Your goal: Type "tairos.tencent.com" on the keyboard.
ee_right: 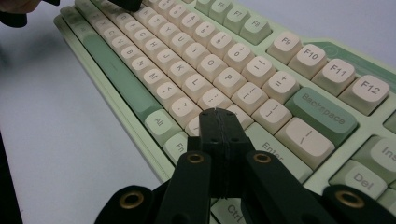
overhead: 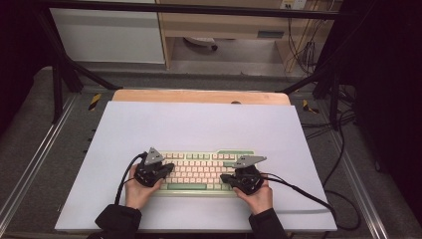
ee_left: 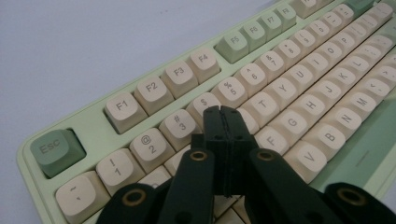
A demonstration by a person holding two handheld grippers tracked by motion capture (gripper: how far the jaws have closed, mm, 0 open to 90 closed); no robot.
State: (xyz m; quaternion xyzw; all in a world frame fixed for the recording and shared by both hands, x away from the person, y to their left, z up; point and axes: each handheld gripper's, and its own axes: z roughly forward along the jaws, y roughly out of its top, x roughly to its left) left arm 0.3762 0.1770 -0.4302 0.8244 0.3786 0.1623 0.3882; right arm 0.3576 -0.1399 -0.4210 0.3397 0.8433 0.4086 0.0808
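Observation:
A pale green keyboard (overhead: 199, 172) with cream and green keycaps lies on the white table mat near the front edge. My left gripper (overhead: 169, 168) hovers over the keyboard's left end, jaws shut with nothing between them. In the left gripper view its tips (ee_left: 221, 112) sit over the keyboard (ee_left: 289, 70), near the 4, E and R keys. My right gripper (overhead: 225, 178) is over the right end, also shut and empty. In the right gripper view its tips (ee_right: 215, 114) hang above the keyboard (ee_right: 201, 60) near the slash and shift keys. Whether either tip touches a key is unclear.
The white mat (overhead: 199, 124) covers a wooden table (overhead: 199, 96). Black cables (overhead: 298, 191) trail from both grippers across the mat, on the left and the right. Metal frame rails (overhead: 30, 159) run beside the table. Cabinets and wiring stand beyond the far edge.

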